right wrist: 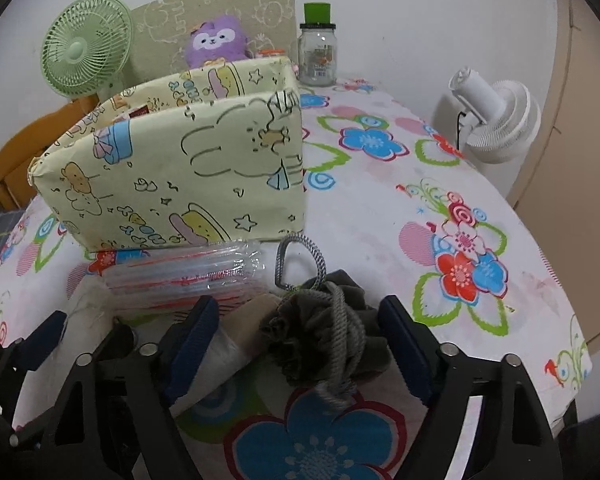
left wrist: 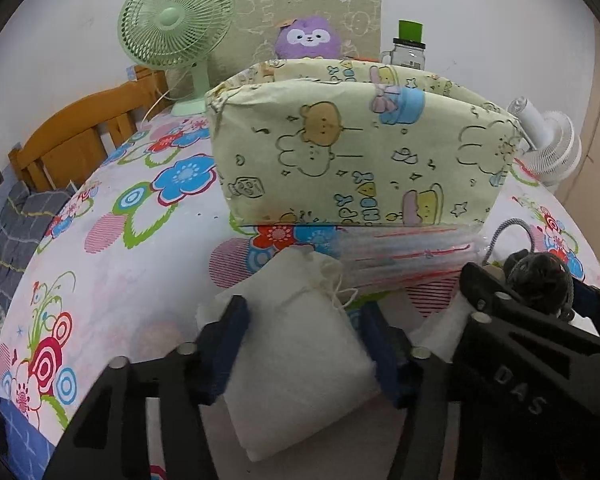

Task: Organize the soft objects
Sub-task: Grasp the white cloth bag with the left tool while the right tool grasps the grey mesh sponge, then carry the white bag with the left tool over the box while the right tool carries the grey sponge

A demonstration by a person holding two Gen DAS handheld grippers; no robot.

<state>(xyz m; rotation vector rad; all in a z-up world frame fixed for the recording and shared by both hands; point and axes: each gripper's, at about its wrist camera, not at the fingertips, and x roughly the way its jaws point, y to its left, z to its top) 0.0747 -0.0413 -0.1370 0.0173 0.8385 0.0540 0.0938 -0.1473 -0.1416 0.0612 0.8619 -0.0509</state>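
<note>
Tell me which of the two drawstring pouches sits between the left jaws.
The white pouch. It lies between the left gripper and looks pinched at its sides. The dark grey pouch with the thick grey cord sits between the right gripper's open jaws instead.

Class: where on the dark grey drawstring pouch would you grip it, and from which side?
Grip the dark grey drawstring pouch across its gathered, corded neck, coming from above and the near side. The right gripper already straddles it with jaws open; the bunched neck is narrow.
</note>
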